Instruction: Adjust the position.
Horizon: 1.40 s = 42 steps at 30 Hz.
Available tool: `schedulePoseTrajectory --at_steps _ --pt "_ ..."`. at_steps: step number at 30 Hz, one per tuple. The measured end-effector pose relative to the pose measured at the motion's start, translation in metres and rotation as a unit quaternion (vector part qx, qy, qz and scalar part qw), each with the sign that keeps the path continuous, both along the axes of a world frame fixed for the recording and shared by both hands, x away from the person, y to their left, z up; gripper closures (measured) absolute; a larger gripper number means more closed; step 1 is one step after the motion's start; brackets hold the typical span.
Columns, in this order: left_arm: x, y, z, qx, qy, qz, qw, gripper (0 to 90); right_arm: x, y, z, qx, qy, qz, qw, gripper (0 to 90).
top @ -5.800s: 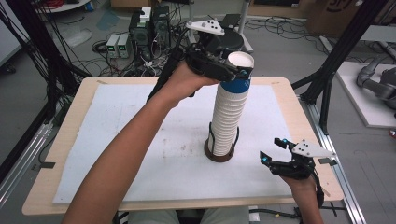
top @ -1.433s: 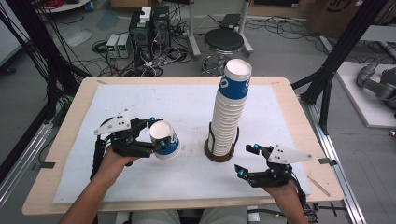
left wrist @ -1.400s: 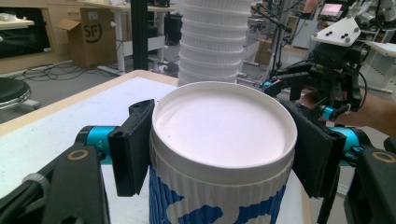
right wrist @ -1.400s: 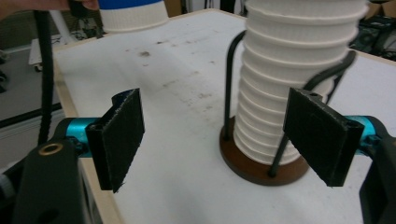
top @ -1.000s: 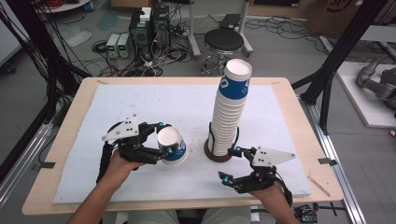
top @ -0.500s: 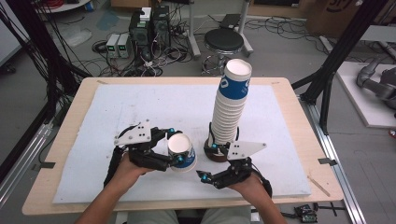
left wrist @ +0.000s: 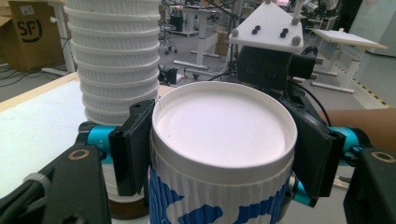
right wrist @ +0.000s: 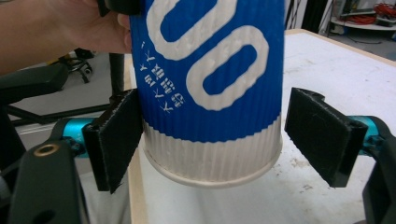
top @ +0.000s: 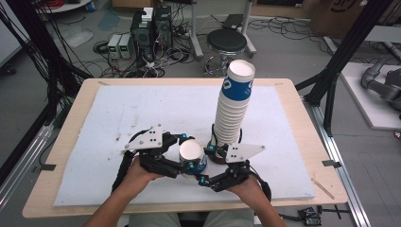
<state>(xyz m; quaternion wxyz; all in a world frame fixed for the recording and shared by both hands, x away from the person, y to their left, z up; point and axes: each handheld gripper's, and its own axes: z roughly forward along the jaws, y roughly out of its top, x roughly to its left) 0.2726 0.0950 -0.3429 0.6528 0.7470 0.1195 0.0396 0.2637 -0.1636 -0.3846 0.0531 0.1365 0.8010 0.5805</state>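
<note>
Left gripper view shows the left hand-held gripper (left wrist: pixel 219 161) pinching a blue and white paper cup (left wrist: pixel 222 154) just under its rim, one black pad on each side. The cup stands upright and is lifted off the counter (top: pixel 85 127), near the front edge, just beside the tall stack of cups (top: pixel 232 113).

In the right gripper view, the right hand-held gripper (right wrist: pixel 212 140) is spread wide around the bottom part of the same cup (right wrist: pixel 210 88). One pad looks very close to the cup wall, or just touching it. The other pad is well apart from it.

The job in hand seems to be passing the cup from one hand to the other, or pulling apart two cups stuck together; it is hard to tell which.

To do it well, the right one should slide over until the cup sits in the middle of its pads. Then it should close slowly and softly, because paper cups squash easily. The left one should keep its hold until the right one has a firm grip. Both should keep the cup straight up and stay clear of the stack, so it does not tip over.
</note>
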Motion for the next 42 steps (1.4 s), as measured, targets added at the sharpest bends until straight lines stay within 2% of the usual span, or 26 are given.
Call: schedulePoseTrajectory --at_steps 6,13,15,16,17,18,19,24,25,26,27,29,30,31,32,33,34,35,36,37,38,39,40,41,42 --pt "-0.001 0.000 -0.001 -0.010 0.001 -0.006 0.9999 30.6 -0.001 0.001 -0.001 0.000 -0.004 0.007 1.0000 20.3" --pt "-0.002 0.002 -0.003 -0.007 0.003 -0.008 0.9999 30.7 -0.001 0.001 0.001 -0.015 -0.015 0.020 0.9996 27.3" --pt "-0.002 0.003 -0.004 0.001 0.002 -0.010 0.9999 29.5 -0.001 0.002 0.001 -0.027 -0.014 0.026 0.9992 28.9" --pt "-0.002 0.003 -0.003 0.008 -0.003 -0.006 0.9999 23.6 0.000 0.003 0.001 -0.034 -0.015 0.027 0.9989 29.2" --pt "-0.003 0.002 -0.002 0.019 -0.001 0.006 0.9998 23.6 0.000 0.003 0.001 -0.034 -0.015 0.027 0.9989 29.2" --pt "-0.002 0.003 -0.001 0.027 0.005 0.009 0.9996 15.5 0.000 0.003 0.002 -0.045 -0.015 0.032 0.9984 29.5" --pt "-0.002 0.004 0.001 0.034 0.009 0.006 0.9994 13.8 0.000 0.003 0.002 -0.050 -0.013 0.034 0.9981 29.9" --pt "-0.001 0.010 0.004 0.067 0.018 -0.017 0.9975 13.9 0.003 0.005 0.009 -0.096 -0.020 0.046 0.9941 30.4" --pt "0.000 0.011 0.004 0.074 0.019 -0.023 0.9968 13.9 0.005 0.006 0.014 -0.117 -0.026 0.049 0.9916 30.5" --pt "0.000 0.012 0.005 0.079 0.020 -0.026 0.9964 13.9 0.005 0.006 0.014 -0.117 -0.026 0.049 0.9916 30.5" --pt "0.000 0.012 0.005 0.083 0.025 -0.024 0.9959 13.9 0.005 0.007 0.016 -0.127 -0.029 0.050 0.9902 30.5" --pt "0.001 0.014 0.006 0.095 0.028 -0.028 0.9947 14.0 0.007 0.010 0.023 -0.164 -0.039 0.055 0.9842 30.6" --pt "0.002 0.014 0.006 0.102 0.030 -0.029 0.9939 14.0 0.008 0.012 0.030 -0.192 -0.045 0.059 0.9785 30.6" --pt "0.003 0.014 0.006 0.108 0.032 -0.028 0.9933 14.0 0.008 0.012 0.030 -0.192 -0.045 0.059 0.9785 30.6" --pt "0.004 0.014 0.006 0.119 0.033 -0.033 0.9918 14.0 0.009 0.015 0.036 -0.219 -0.045 0.066 0.9725 30.5" --pt "0.004 0.014 0.006 0.119 0.033 -0.033 0.9918 14.0 0.009 0.015 0.036 -0.219 -0.045 0.066 0.9725 30.5" --pt "0.004 0.013 0.006 0.123 0.036 -0.033 0.9912 14.0 0.010 0.017 0.037 -0.227 -0.048 0.067 0.9703 30.5" --pt "0.005 0.012 0.006 0.129 0.036 -0.035 0.9904 14.4 0.011 0.021 0.043 -0.252 -0.049 0.074 0.9637 30.5" --pt "0.005 0.011 0.006 0.130 0.038 -0.037 0.9901 14.4 0.011 0.021 0.043 -0.252 -0.049 0.074 0.9637 30.5" --pt "0.006 0.011 0.006 0.134 0.037 -0.039 0.9895 15.0 0.011 0.022 0.044 -0.260 -0.048 0.077 0.9614 30.5" --pt "0.007 0.010 0.006 0.138 0.038 -0.042 0.9888 15.9 0.011 0.027 0.047 -0.282 -0.047 0.082 0.9546 30.4" --pt "0.007 0.010 0.005 0.139 0.039 -0.042 0.9886 17.3 0.011 0.028 0.048 -0.288 -0.046 0.085 0.9527 30.4" --pt "0.008 0.010 0.005 0.143 0.038 -0.049 0.9877 17.3 0.011 0.028 0.048 -0.288 -0.046 0.085 0.9527 30.4" --pt "0.009 0.009 0.004 0.148 0.037 -0.053 0.9869 19.8 0.010 0.029 0.049 -0.292 -0.044 0.087 0.9513 30.4" --pt "0.009 0.009 0.004 0.151 0.036 -0.061 0.9860 27.9 0.010 0.031 0.050 -0.298 -0.042 0.093 0.9491 30.4"
